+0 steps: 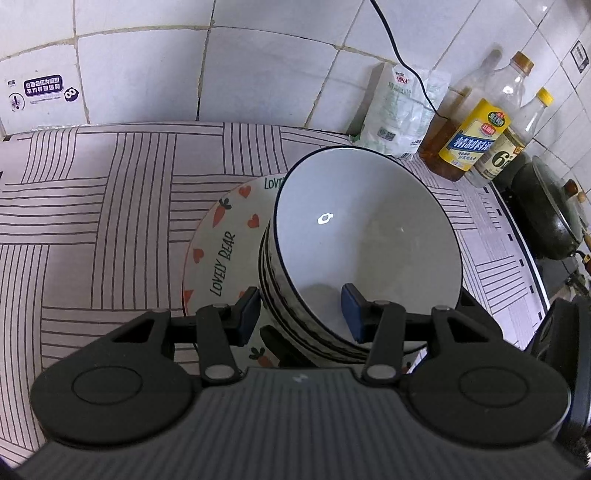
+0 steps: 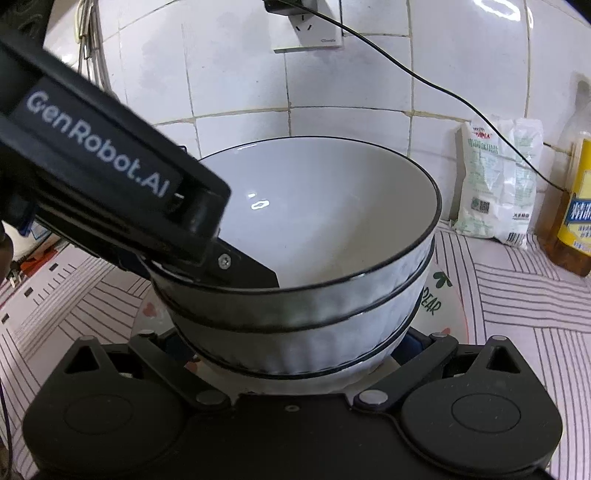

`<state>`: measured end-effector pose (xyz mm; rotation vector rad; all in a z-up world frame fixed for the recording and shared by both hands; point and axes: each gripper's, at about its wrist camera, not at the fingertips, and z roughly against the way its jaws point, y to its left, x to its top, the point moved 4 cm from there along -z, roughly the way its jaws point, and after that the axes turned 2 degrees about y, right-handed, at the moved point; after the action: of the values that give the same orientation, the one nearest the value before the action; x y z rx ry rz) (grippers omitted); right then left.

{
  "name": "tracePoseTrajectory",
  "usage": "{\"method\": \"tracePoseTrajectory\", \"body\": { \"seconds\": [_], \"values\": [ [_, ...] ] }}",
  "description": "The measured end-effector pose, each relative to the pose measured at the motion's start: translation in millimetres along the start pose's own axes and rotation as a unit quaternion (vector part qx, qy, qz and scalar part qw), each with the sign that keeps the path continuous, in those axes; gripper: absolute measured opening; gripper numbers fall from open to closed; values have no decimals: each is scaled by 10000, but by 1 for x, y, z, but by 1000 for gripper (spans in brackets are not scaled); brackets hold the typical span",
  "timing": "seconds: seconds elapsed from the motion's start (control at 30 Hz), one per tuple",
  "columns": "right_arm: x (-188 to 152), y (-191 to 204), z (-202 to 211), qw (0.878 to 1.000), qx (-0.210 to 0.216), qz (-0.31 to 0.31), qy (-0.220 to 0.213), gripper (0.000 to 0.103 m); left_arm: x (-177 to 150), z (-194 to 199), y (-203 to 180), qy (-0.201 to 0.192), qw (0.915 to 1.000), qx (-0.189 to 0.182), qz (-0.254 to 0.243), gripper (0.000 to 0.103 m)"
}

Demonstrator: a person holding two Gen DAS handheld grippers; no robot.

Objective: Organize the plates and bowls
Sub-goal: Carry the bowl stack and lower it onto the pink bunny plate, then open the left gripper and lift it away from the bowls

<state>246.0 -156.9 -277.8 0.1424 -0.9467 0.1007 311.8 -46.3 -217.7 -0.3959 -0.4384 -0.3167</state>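
A white bowl with a dark rim and black stripes [image 1: 365, 236] sits nested on other bowls of the same kind on a "Lovely Bear" plate with carrots and hearts [image 1: 221, 236]. My left gripper [image 1: 301, 314] is open, one finger outside the bowl wall, the other inside, straddling the rim. In the right wrist view the bowl stack [image 2: 314, 258] fills the middle, with the left gripper's body [image 2: 110, 177] over its left rim. My right gripper [image 2: 295, 354] is open, its fingertips hidden behind and under the bowls, one on each side of the stack's base.
The counter has a striped cloth [image 1: 92, 221]. A white bag [image 1: 402, 110], oil and vinegar bottles [image 1: 476, 129] and a black wok [image 1: 550, 214] stand at the back right. A black cable [image 2: 443, 88] runs from a wall socket [image 2: 306, 26].
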Motion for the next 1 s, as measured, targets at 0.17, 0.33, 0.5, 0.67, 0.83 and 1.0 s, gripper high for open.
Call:
{"method": "tracePoseTrajectory", "body": {
  "seconds": [0.17, 0.33, 0.5, 0.67, 0.83, 1.0],
  "values": [
    [-1, -1, 0, 9999, -16, -90, 92, 103, -2, -1, -1, -63, 10000, 71, 27, 48],
    [1, 1, 0, 9993, -162, -253, 234, 103, 0, 0, -5, -60, 9997, 230, -84, 48],
    [3, 3, 15, 9988, -242, -292, 302, 103, -3, 18, -6, -331, 9984, 454, 12, 52],
    [-5, 7, 45, 9992, -276, -193, 201, 103, -12, 52, -11, -607, 9937, 933, 149, 58],
    [-12, 10, 77, 9996, -240, 101, 78, 103, -25, 89, -20, -908, 9883, 1178, 343, 59],
    [-15, -2, 106, 9994, -334, 30, 62, 103, -40, 121, -35, -1053, 9859, 1288, 204, 62]
  ]
}}
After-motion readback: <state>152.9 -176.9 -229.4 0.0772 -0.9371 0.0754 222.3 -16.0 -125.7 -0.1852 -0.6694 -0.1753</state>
